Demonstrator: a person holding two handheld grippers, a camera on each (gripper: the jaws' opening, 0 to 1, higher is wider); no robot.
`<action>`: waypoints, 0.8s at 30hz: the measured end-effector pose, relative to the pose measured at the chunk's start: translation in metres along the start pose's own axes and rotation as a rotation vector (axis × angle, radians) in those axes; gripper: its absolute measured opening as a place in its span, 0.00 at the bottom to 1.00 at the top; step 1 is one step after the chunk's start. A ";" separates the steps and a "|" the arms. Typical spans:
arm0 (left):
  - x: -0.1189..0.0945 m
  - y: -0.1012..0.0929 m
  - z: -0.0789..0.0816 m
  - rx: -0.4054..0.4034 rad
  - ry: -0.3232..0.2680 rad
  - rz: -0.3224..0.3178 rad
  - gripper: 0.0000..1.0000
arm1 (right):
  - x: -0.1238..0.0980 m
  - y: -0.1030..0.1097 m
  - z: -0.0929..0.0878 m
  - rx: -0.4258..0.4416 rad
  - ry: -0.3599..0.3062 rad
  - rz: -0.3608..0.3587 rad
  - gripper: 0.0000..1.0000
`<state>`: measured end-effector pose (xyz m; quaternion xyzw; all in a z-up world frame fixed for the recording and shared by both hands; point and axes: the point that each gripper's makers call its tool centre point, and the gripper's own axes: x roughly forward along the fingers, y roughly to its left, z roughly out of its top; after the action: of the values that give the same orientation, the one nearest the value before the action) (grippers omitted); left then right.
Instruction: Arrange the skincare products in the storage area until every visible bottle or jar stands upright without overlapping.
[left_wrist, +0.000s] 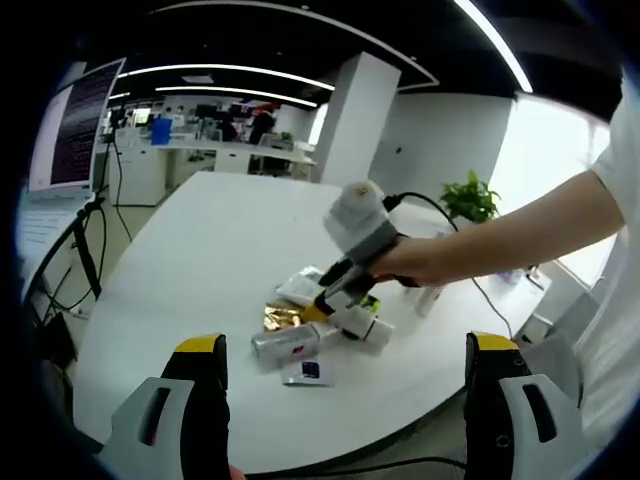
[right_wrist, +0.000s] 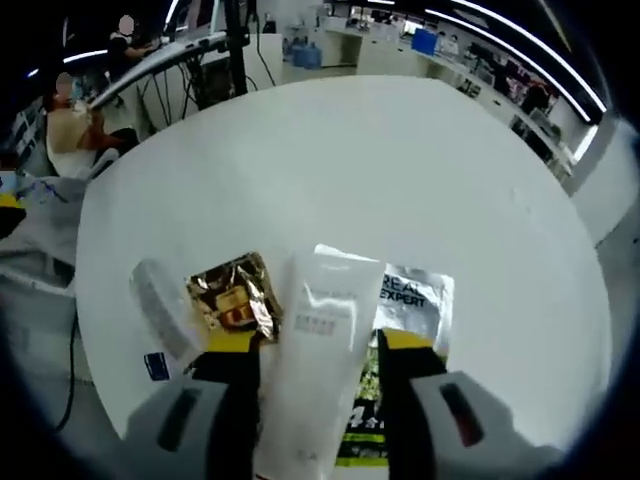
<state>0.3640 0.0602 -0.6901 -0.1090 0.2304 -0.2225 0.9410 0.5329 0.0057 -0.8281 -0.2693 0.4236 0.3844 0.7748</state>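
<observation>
Right gripper (right_wrist: 312, 365) is clamped on a white tube (right_wrist: 322, 350) at lower centre of the right gripper view, over gold (right_wrist: 232, 297) and silver (right_wrist: 415, 295) sachets on the white counter (right_wrist: 380, 160). Left gripper (left_wrist: 345, 365) hangs wide open, holding nothing.

We see the tube (right_wrist: 322, 340) lying on the counter (right_wrist: 400, 160), between the jaws of our right hand-held gripper (right_wrist: 318, 365). A foil packet (right_wrist: 232, 295) lies just left of it. A sachet (right_wrist: 412, 295) lies just right. A bottle (right_wrist: 160, 305) lies on its side, further left.
</observation>
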 end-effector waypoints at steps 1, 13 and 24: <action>0.000 0.000 0.000 -0.001 0.000 0.001 0.97 | 0.000 0.000 0.000 0.008 0.000 0.002 0.48; 0.000 0.000 -0.001 0.001 0.006 0.001 0.97 | 0.001 -0.004 0.002 0.073 0.008 -0.031 0.36; 0.000 0.001 0.000 0.005 0.002 0.003 0.97 | -0.017 -0.003 0.008 0.091 -0.076 -0.044 0.34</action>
<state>0.3639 0.0609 -0.6900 -0.1064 0.2310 -0.2220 0.9413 0.5329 0.0036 -0.8097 -0.2283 0.4050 0.3575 0.8100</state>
